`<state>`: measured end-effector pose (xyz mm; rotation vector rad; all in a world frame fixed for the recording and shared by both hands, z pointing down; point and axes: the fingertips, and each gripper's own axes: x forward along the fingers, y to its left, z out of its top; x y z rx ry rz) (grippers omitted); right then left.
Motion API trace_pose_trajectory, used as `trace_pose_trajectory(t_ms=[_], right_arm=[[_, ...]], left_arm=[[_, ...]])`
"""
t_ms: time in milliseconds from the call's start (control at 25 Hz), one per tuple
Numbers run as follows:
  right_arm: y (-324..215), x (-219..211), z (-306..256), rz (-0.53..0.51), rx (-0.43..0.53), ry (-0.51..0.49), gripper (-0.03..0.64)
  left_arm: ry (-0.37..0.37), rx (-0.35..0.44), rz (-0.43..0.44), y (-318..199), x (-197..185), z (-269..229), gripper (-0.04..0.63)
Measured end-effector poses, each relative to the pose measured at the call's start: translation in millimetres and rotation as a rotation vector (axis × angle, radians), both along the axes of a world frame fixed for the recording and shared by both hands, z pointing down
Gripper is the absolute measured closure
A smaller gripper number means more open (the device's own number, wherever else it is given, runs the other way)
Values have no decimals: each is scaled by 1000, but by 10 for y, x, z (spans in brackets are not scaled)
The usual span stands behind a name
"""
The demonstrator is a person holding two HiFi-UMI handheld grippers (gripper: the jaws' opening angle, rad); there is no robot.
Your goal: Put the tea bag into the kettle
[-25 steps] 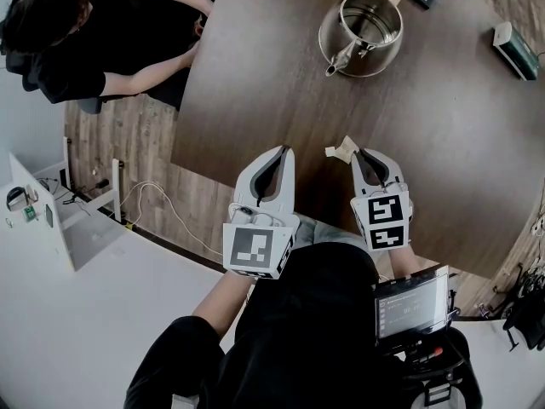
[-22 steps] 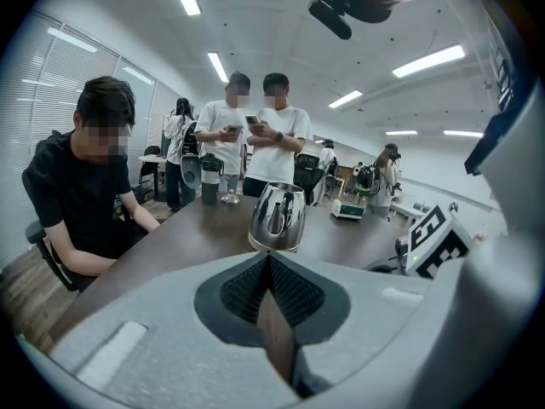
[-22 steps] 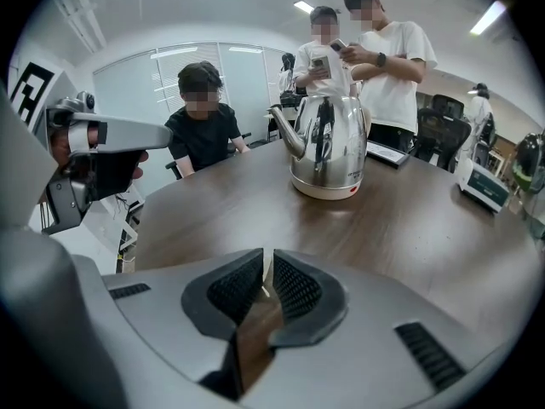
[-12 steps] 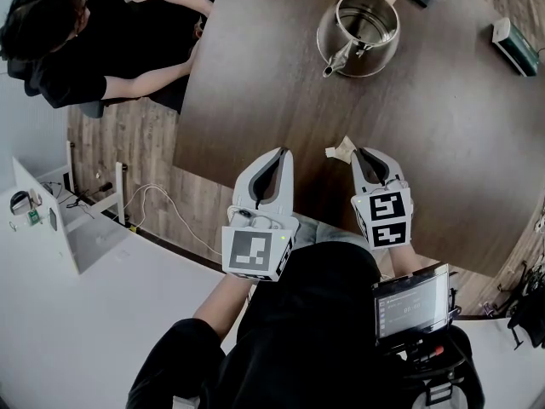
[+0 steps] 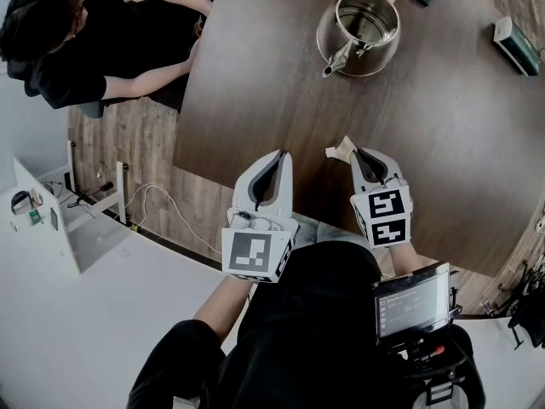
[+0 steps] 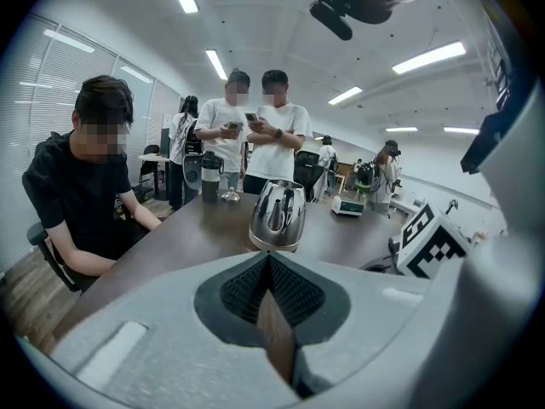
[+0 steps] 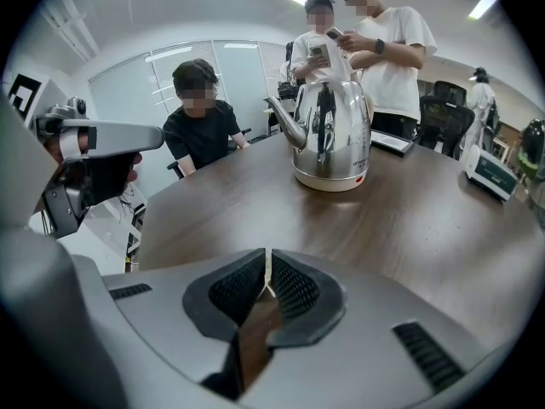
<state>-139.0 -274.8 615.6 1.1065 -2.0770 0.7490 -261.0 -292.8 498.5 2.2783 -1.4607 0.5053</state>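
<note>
Right hand-held gripper (image 5: 359, 153) clamped on tea bag (image 5: 341, 150) at lower centre, left hand-held gripper (image 5: 278, 156) jaws together and empty; open kettle (image 5: 362, 28) well apart at upper centre of bench (image 5: 272, 83), so carry the bag squarely over its mouth before releasing.

I count two claws side by side: my left claw (image 5: 280, 154) and, at its 3 o'clock, my right claw (image 5: 358, 153). One tea bag (image 5: 341, 150) is pinched in the right claw. There is one tabletop (image 5: 443, 143). From the claws, one kettle (image 5: 361, 31) is at 1 o'clock, one small green-and-white box (image 5: 514, 48) at 2 o'clock, and one seated person (image 5: 60, 49) at 10 o'clock. The left gripper view adds a standing person (image 6: 228, 130) and a second standing person (image 6: 278, 130).
</note>
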Motion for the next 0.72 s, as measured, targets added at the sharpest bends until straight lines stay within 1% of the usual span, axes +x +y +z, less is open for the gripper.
trace_pose_trajectory(t_ms=[320,720], right_arm=[[24,4,14,-4,-13,12,606],[-30,-5,-10,5,-11,-11,611]], left_arm=[[-8,4,-8,-33,-46,-30,594],[-5,7,1,-55,-32,-48,594]])
